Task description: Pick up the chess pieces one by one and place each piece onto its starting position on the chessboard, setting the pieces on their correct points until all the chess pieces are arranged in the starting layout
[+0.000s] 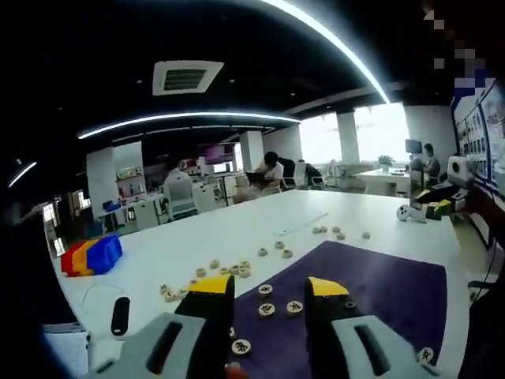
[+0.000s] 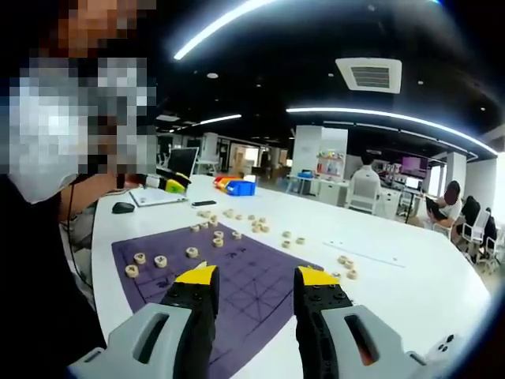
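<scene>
Both grippers, left (image 1: 271,288) and right (image 2: 256,276), hung open and empty over the purple chessboard (image 2: 252,286); round wooden pieces (image 1: 267,309) bore characters too small to read.

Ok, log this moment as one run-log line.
left gripper: open, empty | right gripper: open, empty | round wooden chess pieces: few on purple cloth chessboard, most loose on white table

I see a purple chessboard mat (image 2: 252,276) ruled with thin pale lines on a white table (image 2: 394,284). Pale wooden chess pieces (image 2: 160,260) with dark characters dot the mat. Both grippers, left (image 1: 268,296) and right (image 2: 252,284), wear black jaws tipped yellow. Beyond the mat sit red, yellow and blue bins (image 1: 92,255).
</scene>
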`<state>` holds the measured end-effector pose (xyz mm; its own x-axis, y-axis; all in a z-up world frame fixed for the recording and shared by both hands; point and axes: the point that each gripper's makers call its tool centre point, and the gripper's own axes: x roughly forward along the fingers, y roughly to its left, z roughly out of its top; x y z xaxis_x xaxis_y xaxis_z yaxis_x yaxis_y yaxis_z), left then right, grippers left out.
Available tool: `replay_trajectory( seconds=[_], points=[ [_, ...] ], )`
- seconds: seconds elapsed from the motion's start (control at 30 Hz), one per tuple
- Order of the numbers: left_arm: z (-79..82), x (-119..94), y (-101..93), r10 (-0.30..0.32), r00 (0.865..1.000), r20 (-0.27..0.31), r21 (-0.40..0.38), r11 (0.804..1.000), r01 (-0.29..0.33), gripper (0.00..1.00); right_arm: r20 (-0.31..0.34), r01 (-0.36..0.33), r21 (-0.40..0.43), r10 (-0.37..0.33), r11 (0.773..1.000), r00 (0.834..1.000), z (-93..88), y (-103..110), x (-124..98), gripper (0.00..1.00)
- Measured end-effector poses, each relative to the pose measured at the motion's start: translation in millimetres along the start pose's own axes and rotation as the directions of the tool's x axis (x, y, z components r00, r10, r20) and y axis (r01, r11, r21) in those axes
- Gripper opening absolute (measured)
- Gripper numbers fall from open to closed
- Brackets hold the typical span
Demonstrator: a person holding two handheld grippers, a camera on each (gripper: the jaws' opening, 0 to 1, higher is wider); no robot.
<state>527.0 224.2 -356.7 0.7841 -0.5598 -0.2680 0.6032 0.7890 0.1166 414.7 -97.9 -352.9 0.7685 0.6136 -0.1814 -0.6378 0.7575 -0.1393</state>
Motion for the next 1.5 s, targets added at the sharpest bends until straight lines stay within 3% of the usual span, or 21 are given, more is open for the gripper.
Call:
replay_trajectory(
  seconds=[0.2, 0.3, 0.43, 0.73, 1.0, 1.17, 1.23, 1.3, 1.4, 1.5],
  points=[
    [-0.1, 25.8, -14.1, -0.067, 0.996, -0.057, 0.024, 0.997, 0.069, 0.37, 0.001, 0.007, 0.003, -0.007, 1.000, 1.000, -1.5, -1.1, -3.0, 0.39],
    [-1.9, 49.2, -19.8, -0.105, 0.991, -0.085, 0.033, 0.994, 0.109, 0.37, 0.002, 0.013, 0.008, -0.013, 1.000, 1.000, -3.2, -2.1, -4.8, 0.39],
    [-6.4, 84.1, -27.0, -0.173, 0.977, -0.122, -0.033, 0.985, 0.170, 0.37, 0.004, 0.017, 0.011, -0.017, 1.000, 1.000, -4.2, -2.2, -7.9, 0.39],
    [0.5, 156.3, -34.6, -0.216, 0.961, -0.171, -0.038, 0.976, 0.213, 0.37, 0.010, 0.045, 0.024, -0.046, 0.999, 0.999, -8.2, -10.1, -18.2, 0.39],
    [5.7, 211.9, -64.5, -0.284, 0.938, -0.201, -0.050, 0.959, 0.280, 0.36, 0.012, 0.067, 0.035, -0.068, 0.997, 0.998, -12.0, -14.7, -26.8, 0.39],
    [13.3, 237.3, -118.4, -0.409, 0.887, -0.215, 0.001, 0.908, 0.419, 0.36, 0.009, 0.082, 0.047, -0.083, 0.996, 0.997, -16.5, -18.5, -30.3, 0.39],
    [14.6, 252.1, -135.4, -0.428, 0.879, -0.211, 0.009, 0.898, 0.440, 0.36, 0.011, 0.086, 0.052, -0.087, 0.995, 0.996, -17.4, -19.2, -31.8, 0.39],
    [10.5, 266.2, -152.2, -0.451, 0.863, -0.227, 0.020, 0.884, 0.467, 0.36, 0.012, 0.089, 0.052, -0.089, 0.995, 0.996, -17.7, -19.1, -33.8, 0.39],
    [2.0, 281.8, -180.1, -0.502, 0.827, -0.254, 0.028, 0.850, 0.525, 0.36, 0.001, 0.102, 0.046, -0.102, 0.994, 0.995, -19.6, -19.9, -38.8, 0.39],
    [-5.3, 297.6, -200.0, -0.520, 0.810, -0.272, 0.039, 0.835, 0.549, 0.36, -0.061, 0.169, 0.008, -0.169, 0.986, 0.984, -31.4, -32.5, -48.4, 0.39]
  ],
)
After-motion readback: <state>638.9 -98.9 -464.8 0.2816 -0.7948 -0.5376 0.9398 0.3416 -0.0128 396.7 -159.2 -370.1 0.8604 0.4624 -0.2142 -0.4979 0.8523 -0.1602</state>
